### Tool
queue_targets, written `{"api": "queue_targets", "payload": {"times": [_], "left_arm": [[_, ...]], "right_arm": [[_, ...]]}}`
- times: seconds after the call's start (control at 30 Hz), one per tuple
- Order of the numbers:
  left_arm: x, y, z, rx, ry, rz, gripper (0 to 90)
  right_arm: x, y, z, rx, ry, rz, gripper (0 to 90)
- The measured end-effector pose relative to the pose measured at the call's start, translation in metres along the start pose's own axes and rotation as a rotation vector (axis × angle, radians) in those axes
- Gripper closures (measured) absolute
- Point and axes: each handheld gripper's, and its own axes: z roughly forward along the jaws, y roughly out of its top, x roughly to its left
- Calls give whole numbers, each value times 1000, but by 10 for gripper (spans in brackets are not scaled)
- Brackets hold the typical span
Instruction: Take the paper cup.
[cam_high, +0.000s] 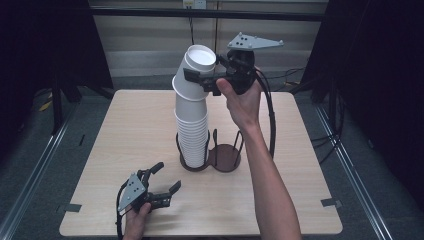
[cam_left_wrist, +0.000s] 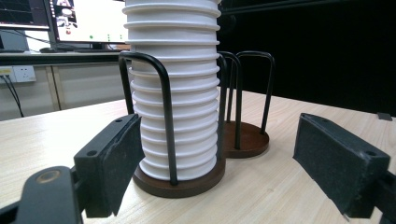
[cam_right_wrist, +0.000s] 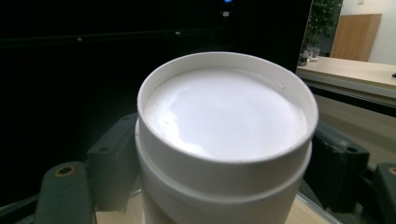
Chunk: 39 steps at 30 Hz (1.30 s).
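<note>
I worked at a pale wooden table (cam_high: 125, 130) on grey floor (cam_high: 30, 150). Black curtains (cam_high: 385, 75) hung beside me. Lit monitors (cam_left_wrist: 88, 21) glowed behind.

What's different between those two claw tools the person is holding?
The right gripper is raised high and clamped on the tilted top cups of the white stack; the left gripper sits low at the table's near edge. The right gripper's jaws press the cup's sides, while the left gripper's jaws are spread wide and hold nothing. Both are black, hand-held, carry a grey plate and trail a cable.
</note>
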Motion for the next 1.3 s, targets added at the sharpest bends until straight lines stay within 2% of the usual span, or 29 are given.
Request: {"api": "queue_targets", "payload": {"times": [0.2,0.47,0.83,1.07,1.1,1.3], "left_arm": [[0,0,0,-1,1,-2,155],[0,0,0,-1,1,0,155],[0,0,0,-1,1,0,155],[0,0,0,3,-7,9,155],[-1,0,0,-2,-6,-1,154],[0,0,-1,-1,-14,0,154]], "right_arm": [[-2,1,-11,-42,4,21,215],[-2,4,-23,-66,-6,20,216],[-4,1,-47,-70,-33,21,216],[-2,-6,-66,-66,-58,10,216],[-3,-8,-70,-68,-62,14,216],[-2,-17,-79,-47,-73,14,216]]}}
